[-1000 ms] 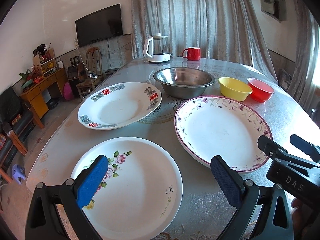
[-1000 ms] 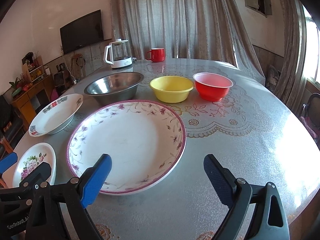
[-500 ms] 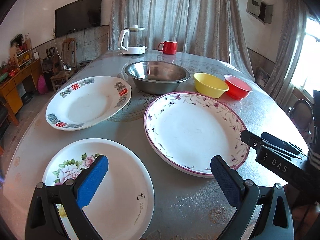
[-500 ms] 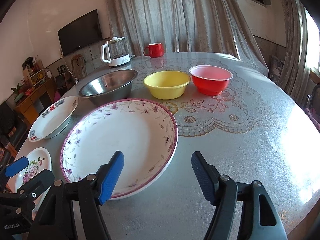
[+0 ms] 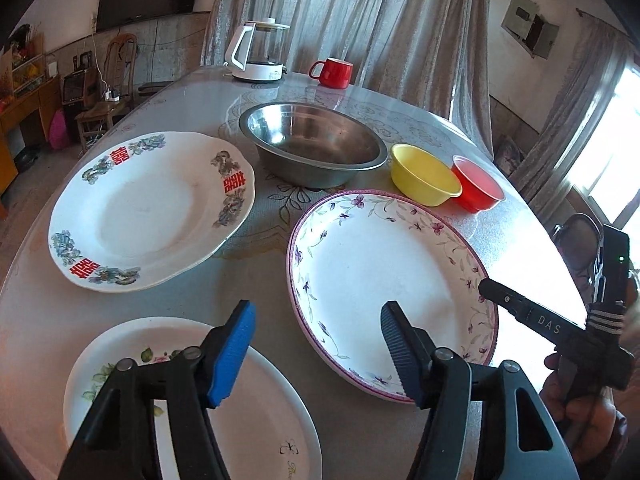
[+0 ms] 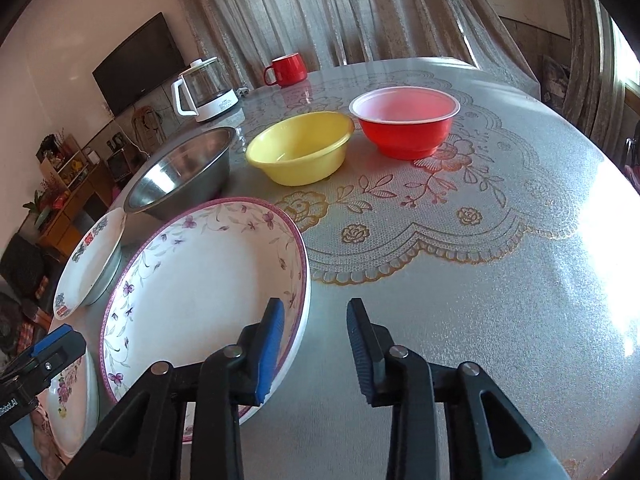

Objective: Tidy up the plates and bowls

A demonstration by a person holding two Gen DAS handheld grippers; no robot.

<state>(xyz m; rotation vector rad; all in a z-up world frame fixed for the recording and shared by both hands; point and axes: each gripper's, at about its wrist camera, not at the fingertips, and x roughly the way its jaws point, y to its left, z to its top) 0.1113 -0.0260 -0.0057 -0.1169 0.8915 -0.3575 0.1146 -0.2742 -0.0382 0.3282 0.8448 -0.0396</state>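
Note:
A large purple-flowered plate (image 5: pixel 384 280) (image 6: pixel 200 276) lies mid-table. My right gripper (image 6: pixel 316 344) is open, narrowed, straddling its near right rim; it also shows in the left wrist view (image 5: pixel 532 316). My left gripper (image 5: pixel 316 344) is open and empty, between the rose plate (image 5: pixel 248 412) (image 6: pixel 72 396) and the purple-flowered plate. A plate with red characters (image 5: pixel 148 208) (image 6: pixel 88 260) lies at left. Behind stand a steel bowl (image 5: pixel 312 148) (image 6: pixel 184 172), a yellow bowl (image 5: pixel 424 176) (image 6: pixel 300 152) and a red bowl (image 5: pixel 478 188) (image 6: pixel 404 120).
A glass kettle (image 5: pixel 260 52) (image 6: pixel 204 88) and a red mug (image 5: pixel 332 72) (image 6: pixel 286 69) stand at the table's far end. The table (image 6: pixel 480 260) has a lace-patterned cover. Curtains hang behind; furniture and a chair stand to the left.
Both grippers have narrowed their jaws. The right gripper moved forward and left onto the purple-flowered plate's rim. The left gripper moved forward and right, toward the gap between the two near plates.

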